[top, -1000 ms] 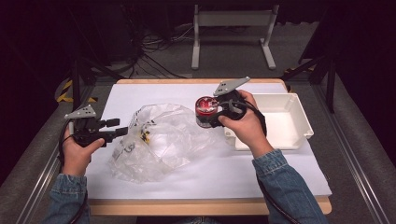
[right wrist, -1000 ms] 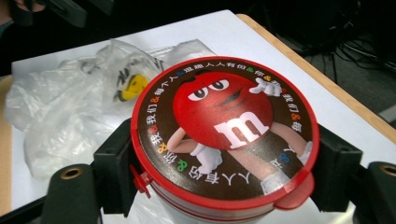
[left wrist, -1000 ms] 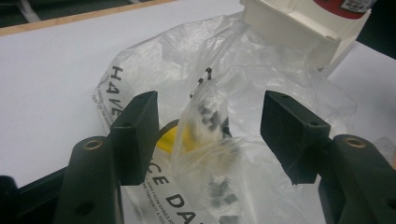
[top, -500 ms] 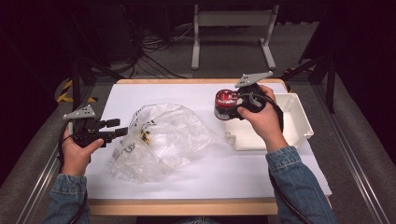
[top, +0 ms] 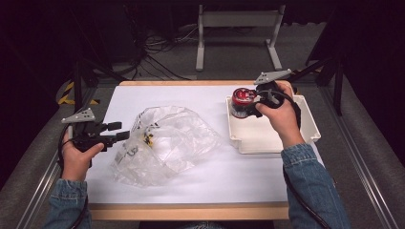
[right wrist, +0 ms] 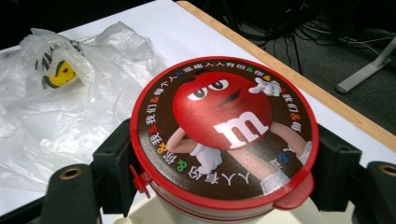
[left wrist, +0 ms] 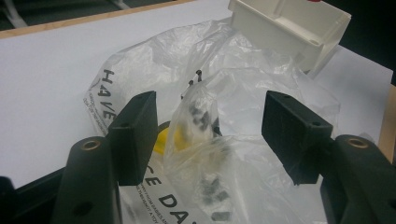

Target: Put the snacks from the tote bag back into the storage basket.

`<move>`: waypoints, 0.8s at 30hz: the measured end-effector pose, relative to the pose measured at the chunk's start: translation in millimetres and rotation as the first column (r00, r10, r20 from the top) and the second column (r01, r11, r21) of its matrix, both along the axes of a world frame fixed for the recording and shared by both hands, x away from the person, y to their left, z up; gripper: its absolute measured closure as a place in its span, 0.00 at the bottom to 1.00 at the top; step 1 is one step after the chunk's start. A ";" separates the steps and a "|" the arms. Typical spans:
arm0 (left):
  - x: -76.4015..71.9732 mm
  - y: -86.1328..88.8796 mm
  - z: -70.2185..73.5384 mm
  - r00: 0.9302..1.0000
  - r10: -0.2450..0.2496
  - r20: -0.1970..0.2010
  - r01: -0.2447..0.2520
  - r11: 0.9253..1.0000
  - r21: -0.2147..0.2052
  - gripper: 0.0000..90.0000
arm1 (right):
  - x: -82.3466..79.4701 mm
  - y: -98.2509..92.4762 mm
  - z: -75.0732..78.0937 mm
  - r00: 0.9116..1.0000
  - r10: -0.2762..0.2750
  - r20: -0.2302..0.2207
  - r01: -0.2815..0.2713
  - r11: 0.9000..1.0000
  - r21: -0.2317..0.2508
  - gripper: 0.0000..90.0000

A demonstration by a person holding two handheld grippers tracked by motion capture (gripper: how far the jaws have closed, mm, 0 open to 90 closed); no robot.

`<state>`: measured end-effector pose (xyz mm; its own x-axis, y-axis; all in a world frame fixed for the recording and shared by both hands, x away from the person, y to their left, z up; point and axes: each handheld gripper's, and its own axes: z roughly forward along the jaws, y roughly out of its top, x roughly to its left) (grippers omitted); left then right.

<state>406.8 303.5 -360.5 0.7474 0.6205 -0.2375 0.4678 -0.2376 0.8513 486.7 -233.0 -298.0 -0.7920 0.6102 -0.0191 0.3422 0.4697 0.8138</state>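
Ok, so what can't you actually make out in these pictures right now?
- Candy tub, right gripper view: its lower body is cut off by the bottom edge and hidden by its own lid.
- Tray, high view: whether the tub touches its floor, hidden by the right hand-held gripper.
- Plastic bag, left gripper view: its print is creased and partly covered by the left hand-held gripper.

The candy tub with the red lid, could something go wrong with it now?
Maybe. The right gripper clamps the candy tub by its round sides just under the lid, so it could slip or twist loose. It hangs over the near-left corner of the white tray; lowered carelessly, it might catch the rim and tip. The left gripper stands open around a fold of the plastic bag, which could snag and drag.
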 end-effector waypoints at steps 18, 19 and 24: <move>-12.0 8.4 -3.5 1.000 0.024 -0.014 -0.024 1.000 0.002 0.40 | 25.3 -13.4 -24.2 1.000 0.017 0.003 -0.017 0.999 -0.031 0.28; -13.6 9.1 -3.8 1.000 0.024 -0.016 -0.024 1.000 0.003 0.40 | 26.2 -13.5 -25.6 1.000 0.016 0.008 -0.016 0.999 -0.031 0.28; -19.2 9.5 -7.1 0.999 0.025 -0.025 -0.025 1.000 -0.002 0.40 | 32.8 -16.5 -35.6 1.000 0.014 0.003 -0.014 0.999 -0.039 0.28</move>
